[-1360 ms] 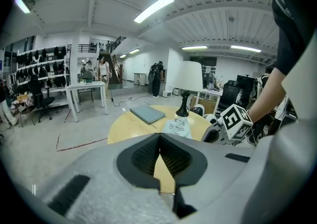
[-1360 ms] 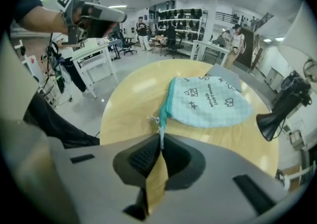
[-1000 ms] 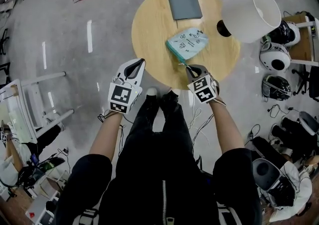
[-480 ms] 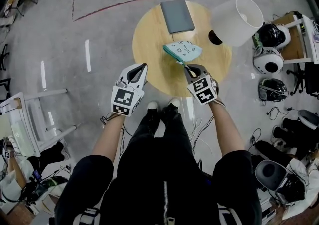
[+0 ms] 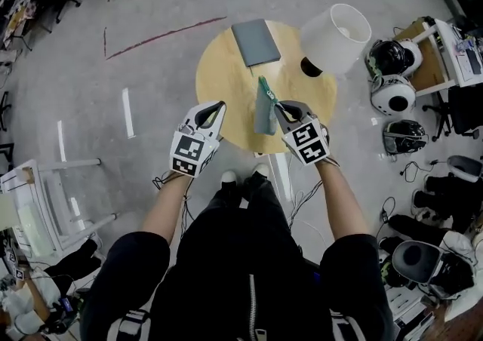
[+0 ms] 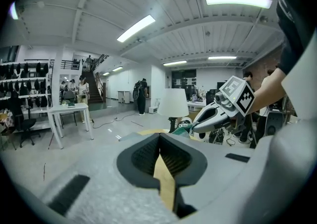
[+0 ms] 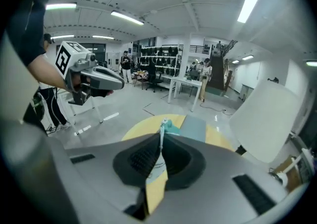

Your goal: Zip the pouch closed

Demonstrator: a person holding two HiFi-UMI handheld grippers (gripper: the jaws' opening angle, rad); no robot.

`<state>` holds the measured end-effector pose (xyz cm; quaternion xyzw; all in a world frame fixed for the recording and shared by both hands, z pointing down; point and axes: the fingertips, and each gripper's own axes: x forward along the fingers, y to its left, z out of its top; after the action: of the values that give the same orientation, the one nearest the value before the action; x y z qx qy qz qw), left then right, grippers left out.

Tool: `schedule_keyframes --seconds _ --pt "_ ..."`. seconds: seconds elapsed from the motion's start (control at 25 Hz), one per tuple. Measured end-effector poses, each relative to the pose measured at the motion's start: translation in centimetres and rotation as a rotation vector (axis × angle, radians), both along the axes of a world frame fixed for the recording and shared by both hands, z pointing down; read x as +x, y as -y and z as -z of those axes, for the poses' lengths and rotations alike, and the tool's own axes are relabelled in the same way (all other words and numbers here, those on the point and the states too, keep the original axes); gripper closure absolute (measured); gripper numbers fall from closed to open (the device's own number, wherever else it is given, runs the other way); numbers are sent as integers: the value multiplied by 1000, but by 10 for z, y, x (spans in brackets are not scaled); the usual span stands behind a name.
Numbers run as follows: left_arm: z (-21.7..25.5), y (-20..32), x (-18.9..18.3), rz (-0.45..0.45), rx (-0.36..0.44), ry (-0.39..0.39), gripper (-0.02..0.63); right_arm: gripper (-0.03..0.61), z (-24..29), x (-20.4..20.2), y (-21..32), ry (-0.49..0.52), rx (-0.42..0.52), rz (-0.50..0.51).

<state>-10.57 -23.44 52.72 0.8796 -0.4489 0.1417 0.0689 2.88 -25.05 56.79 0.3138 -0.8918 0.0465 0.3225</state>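
table: round, wooden (image 5: 219,75)
lamp: white shade (image 5: 336,30), at the table's right edge
pouch: teal (image 5: 264,115), hanging edge-on above the table's near edge
right tool: (image 5: 278,109) clamped on the pouch's end
left tool: (image 5: 219,106) jaws together, empty
advice: left tool likely needs to pinch the opposite end and keep the zip taut

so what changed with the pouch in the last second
The right gripper, shut on the pouch throughout, has risen and pulled it up from lying flat on the table; it now hangs edge-on. The left gripper rose slightly, shut and empty. The grey notebook and lamp stayed put.
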Motion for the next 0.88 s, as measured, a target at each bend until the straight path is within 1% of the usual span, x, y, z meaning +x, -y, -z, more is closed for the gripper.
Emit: schedule_keyframes --seconds 0.36,0.48,0.52,0.56,0.64,0.72,0.84,0.88 --pt "28 -17 38 -177 21 -87 604 563 42 0 -36 25 60 14" --pt "34 -22 52 -233 10 -118 602 563 53 1 -46 17 84 34" --pt "36 -24 56 -255 2 -131 559 565 56 1 -49 14 91 39" --pt "38 -26 61 -279 -5 -141 536 563 59 0 -52 14 96 43" --pt "42 -33 69 -336 -8 -153 505 563 64 -3 -59 12 103 56" --pt "42 -43 77 -405 -19 -162 472 564 69 -8 -67 -9 126 82" --pt "37 -54 87 -497 -82 -187 406 563 70 -16 -79 -64 154 132" --pt "34 -57 90 -519 -104 -191 394 563 70 -18 -83 -73 156 146"
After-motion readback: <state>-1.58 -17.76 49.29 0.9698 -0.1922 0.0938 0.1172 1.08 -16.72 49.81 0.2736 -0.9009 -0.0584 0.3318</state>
